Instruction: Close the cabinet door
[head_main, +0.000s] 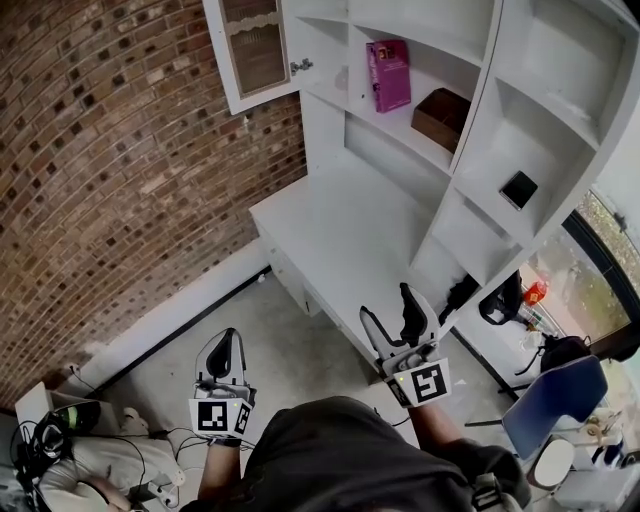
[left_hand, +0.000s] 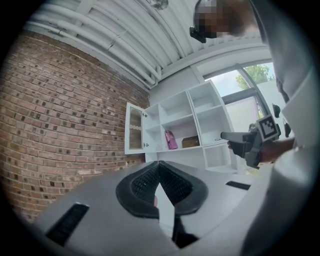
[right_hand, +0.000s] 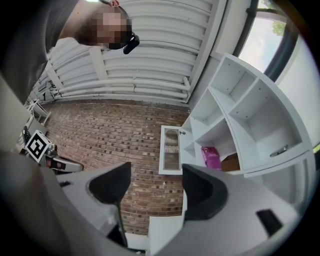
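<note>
The white cabinet door with a glass panel stands swung open at the top left of the white shelf unit, against the brick wall. It also shows far ahead as the open door in the left gripper view and as the door between the right gripper's jaws. My right gripper is open and empty, held over the front edge of the white desk top, well short of the door. My left gripper hangs lower at the left, shut on nothing, its pads meeting.
A pink book and a brown box sit on the shelf beside the door. A small black item lies in a lower compartment. A blue chair stands at the right, and cables and clutter lie at the lower left.
</note>
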